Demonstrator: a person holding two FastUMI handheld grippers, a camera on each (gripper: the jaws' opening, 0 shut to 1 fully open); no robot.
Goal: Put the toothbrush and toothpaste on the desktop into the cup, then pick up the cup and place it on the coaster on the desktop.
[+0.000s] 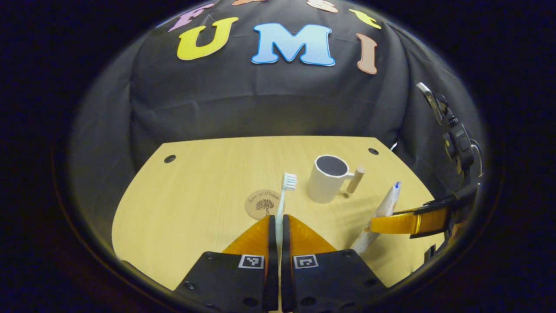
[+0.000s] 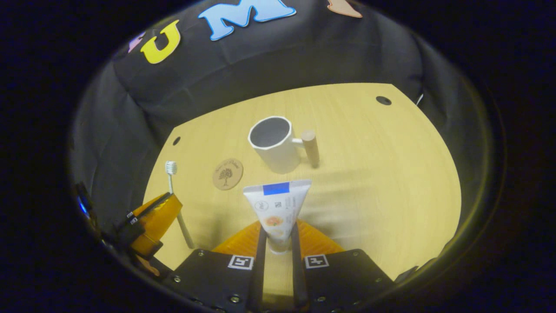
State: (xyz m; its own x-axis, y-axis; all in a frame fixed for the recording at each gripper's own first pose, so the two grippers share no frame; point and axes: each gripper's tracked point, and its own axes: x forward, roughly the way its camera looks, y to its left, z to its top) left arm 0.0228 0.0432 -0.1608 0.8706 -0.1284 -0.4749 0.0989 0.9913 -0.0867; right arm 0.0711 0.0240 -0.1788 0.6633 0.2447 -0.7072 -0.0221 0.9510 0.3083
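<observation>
The left tongs [image 1: 278,224] clamp the slim white plastic toothbrush [image 1: 283,198] low on its handle, bristles up, above the pale wooden counter [image 1: 191,204]. The right tongs [image 2: 278,237] pinch the white toothpaste tube [image 2: 278,204] near its cap end, crimped end raised. The empty cream mug with a wooden peg handle [image 2: 274,145] stands beyond both, the round brown coaster [image 2: 227,174] to its left. Both items look light; the tube is likely soft and may buckle, so a grip near the stiff cap suits it. The mug seems rigid and breakable; its peg handle offers the best hold.
</observation>
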